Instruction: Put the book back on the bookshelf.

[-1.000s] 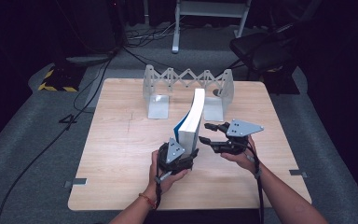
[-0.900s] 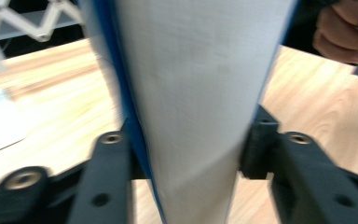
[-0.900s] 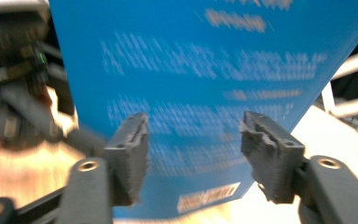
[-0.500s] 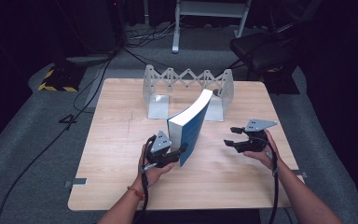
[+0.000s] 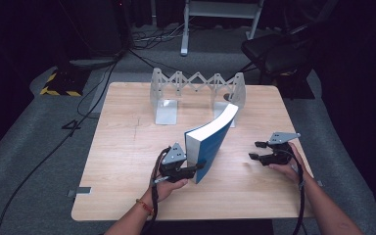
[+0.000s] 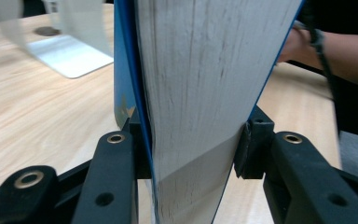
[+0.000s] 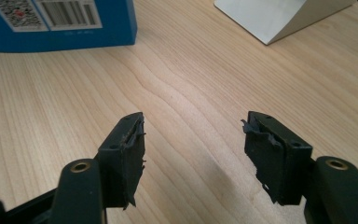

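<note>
Wooden bench (image 5: 127, 147) carries, in the high view, one blue book (image 5: 209, 144) and one grey folding rack (image 5: 196, 90) with two end plates, standing along the far edge. The book stands on edge near the bench's middle, leaning toward the far right corner, its white pages facing up and left. Left gripper (image 5: 191, 170) pinches the book's near lower corner, the left hand (image 5: 169, 183) close to the near edge. Right gripper (image 5: 255, 151) hovers well apart from the book, near the right edge, jaws spread and holding nothing; bare wood lies between it and the book. The left half of the bench is free, as is the strip along the near edge.

From the left gripper view, both jaws press on the book (image 6: 200, 93), one on each blue cover, the page block between them. One rack plate (image 6: 70, 56) sits on the bench beyond, at the left.

From the right gripper view, the two jaws stand apart over bare wood. The book's (image 7: 60, 23) lower corner, with a barcode, lies ahead at the upper left, and a plate (image 7: 275, 16) at the upper right.
</note>
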`<state>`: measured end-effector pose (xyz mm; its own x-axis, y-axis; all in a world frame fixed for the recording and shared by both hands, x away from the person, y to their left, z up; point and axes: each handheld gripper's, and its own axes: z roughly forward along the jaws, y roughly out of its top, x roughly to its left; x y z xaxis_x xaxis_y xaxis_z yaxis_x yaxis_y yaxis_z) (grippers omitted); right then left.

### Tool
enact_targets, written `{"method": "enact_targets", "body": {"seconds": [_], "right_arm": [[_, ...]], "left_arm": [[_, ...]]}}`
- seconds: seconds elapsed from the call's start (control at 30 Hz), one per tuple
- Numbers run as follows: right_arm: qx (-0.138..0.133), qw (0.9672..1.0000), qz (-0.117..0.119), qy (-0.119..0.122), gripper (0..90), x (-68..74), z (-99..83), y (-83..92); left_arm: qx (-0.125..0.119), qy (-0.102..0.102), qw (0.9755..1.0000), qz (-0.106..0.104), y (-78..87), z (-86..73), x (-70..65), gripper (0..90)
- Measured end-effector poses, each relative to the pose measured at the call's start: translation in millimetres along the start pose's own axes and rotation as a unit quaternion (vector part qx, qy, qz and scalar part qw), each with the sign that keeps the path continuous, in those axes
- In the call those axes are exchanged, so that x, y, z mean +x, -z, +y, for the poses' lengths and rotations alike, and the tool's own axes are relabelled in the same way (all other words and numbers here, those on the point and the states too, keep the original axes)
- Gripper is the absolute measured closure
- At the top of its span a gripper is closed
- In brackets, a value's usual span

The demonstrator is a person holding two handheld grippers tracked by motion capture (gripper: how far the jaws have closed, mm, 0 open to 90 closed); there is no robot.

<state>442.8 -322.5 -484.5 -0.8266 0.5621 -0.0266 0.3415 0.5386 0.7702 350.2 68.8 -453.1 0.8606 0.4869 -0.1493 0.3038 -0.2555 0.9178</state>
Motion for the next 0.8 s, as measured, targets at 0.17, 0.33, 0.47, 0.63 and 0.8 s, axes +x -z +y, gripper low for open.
{"method": "enact_targets", "body": {"seconds": [0.17,0.33,0.47,0.63,0.8], "right_arm": [[0.007,0.9999,0.003,-0.011,35.5,-7.6,-6.4,-2.5],[0.018,0.9998,0.000,-0.010,34.6,-10.4,-9.8,-5.1],[0.030,0.9995,-0.005,-0.010,33.6,-11.5,-11.8,-10.8],[0.021,0.9997,0.003,-0.013,29.9,-11.6,-12.3,-13.8],[0.020,0.9997,0.002,-0.013,28.0,-11.3,-12.6,-14.6]], "left_arm": [[0.005,-0.015,0.9994,-0.032,-7.5,1.7,-9.1,58.7],[0.009,-0.025,0.9985,-0.047,-9.6,3.6,-9.3,58.2],[0.016,-0.032,0.9984,-0.043,-6.3,4.9,-3.7,59.1],[0.021,-0.028,0.9984,-0.043,-1.7,6.2,6.6,59.6],[0.031,-0.042,0.9971,-0.055,1.3,7.5,8.9,59.7]]}}
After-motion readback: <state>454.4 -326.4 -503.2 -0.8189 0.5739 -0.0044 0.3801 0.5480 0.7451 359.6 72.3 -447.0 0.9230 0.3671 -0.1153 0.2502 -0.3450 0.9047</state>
